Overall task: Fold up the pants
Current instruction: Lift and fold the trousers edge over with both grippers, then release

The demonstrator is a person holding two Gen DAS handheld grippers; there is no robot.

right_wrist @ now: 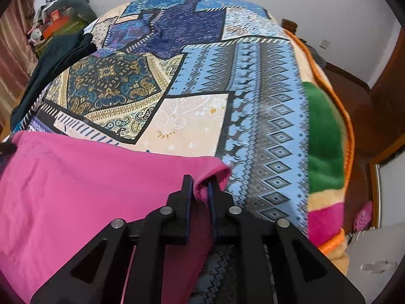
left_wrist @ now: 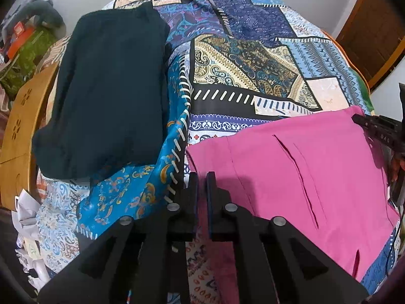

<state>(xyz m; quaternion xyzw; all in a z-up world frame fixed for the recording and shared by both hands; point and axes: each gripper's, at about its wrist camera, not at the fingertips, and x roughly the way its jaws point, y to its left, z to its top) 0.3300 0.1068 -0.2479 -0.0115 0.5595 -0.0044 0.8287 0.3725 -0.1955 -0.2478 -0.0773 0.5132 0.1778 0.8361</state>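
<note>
Pants, pink, flat on patterned bed. Left gripper clenched on near-left edge, right gripper pinching far-right corner. Risk: thin pinch slipping on lift, or uneven pull skewing fold.

The left hand-held gripper and right hand-held gripper are both pointing steeply downward, each clamping pink fabric.

1 pink pants, 1 dark folded garment, 1 patchwork bedspread, 2 grippers.
</note>
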